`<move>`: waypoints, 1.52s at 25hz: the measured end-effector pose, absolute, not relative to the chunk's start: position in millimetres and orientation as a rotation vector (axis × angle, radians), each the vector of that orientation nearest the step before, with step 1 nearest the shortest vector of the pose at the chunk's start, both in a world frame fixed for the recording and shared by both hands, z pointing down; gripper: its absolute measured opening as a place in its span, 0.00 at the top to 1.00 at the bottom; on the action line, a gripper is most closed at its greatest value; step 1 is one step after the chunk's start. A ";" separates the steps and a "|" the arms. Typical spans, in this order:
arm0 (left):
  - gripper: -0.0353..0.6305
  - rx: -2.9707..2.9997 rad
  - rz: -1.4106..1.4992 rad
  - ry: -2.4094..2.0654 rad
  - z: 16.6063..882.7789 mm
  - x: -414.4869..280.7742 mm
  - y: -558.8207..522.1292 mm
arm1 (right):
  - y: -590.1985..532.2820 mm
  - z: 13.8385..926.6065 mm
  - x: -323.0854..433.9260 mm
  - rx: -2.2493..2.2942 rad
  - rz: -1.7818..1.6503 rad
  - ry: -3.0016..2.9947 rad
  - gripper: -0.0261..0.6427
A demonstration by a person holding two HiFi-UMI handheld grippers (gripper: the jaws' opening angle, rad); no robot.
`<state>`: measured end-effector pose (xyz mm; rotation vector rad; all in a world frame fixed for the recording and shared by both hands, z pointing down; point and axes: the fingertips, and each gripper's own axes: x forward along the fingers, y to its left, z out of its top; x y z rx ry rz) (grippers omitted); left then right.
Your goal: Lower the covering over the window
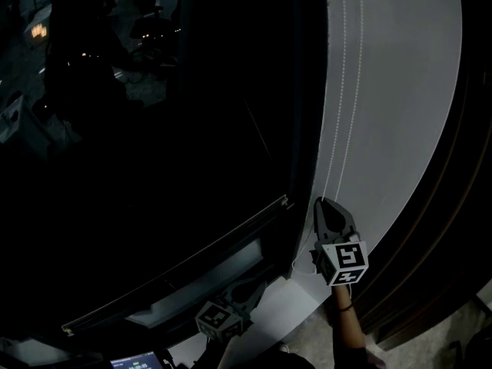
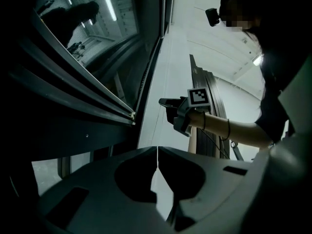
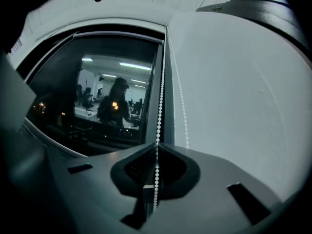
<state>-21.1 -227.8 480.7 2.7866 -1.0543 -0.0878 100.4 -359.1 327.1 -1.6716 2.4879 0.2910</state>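
**Gripper takes hold of the blind chain.** A dark window (image 1: 154, 129) fills the head view from 8 to 12 o'clock. Its glass is bare across everything that shows, and the covering itself cannot be made out in any view. From 1 to 3 o'clock runs a white wall (image 1: 400, 114). Down it, just beside the window frame (image 1: 304, 129), hang the two strands of a bead chain (image 1: 337, 91).

The right gripper (image 1: 320, 204), at about 5 o'clock in the head view, has its jaws clamped on the strand next to the frame. In the right gripper view the beads run straight down between the closed tips and out below them. The second strand hangs free at 1 o'clock of the jaws, against the wall. The gripper tilts slightly upward, its marker cube (image 1: 346, 261) facing the head camera. The person's forearm (image 1: 347, 321) reaches up from the bottom edge, with a dark band at the wrist.

The left gripper (image 2: 157, 152) sits low at 6 o'clock in the head view, beneath a horizontal rail (image 1: 177, 267) along the window's lower edge. It is held level with its jaws together — only a pale sliver shows between the tips, and whether anything is caught there cannot be told. A person's reflection (image 3: 114, 106) shows in the glass.
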 end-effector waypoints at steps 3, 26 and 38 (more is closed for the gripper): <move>0.94 2.808 -0.093 -1.015 478.9 -12.1 -228.7 | -345.4 340.9 96.0 -1.666 0.263 2.501 0.94; 0.81 3.055 -0.193 -0.677 384.8 80.7 -262.7 | -265.4 593.9 61.5 -1.768 -0.411 2.799 0.94; 0.94 3.076 -0.324 -0.671 372.7 80.4 -264.9 | -251.7 592.1 53.5 -1.677 -0.377 2.857 0.94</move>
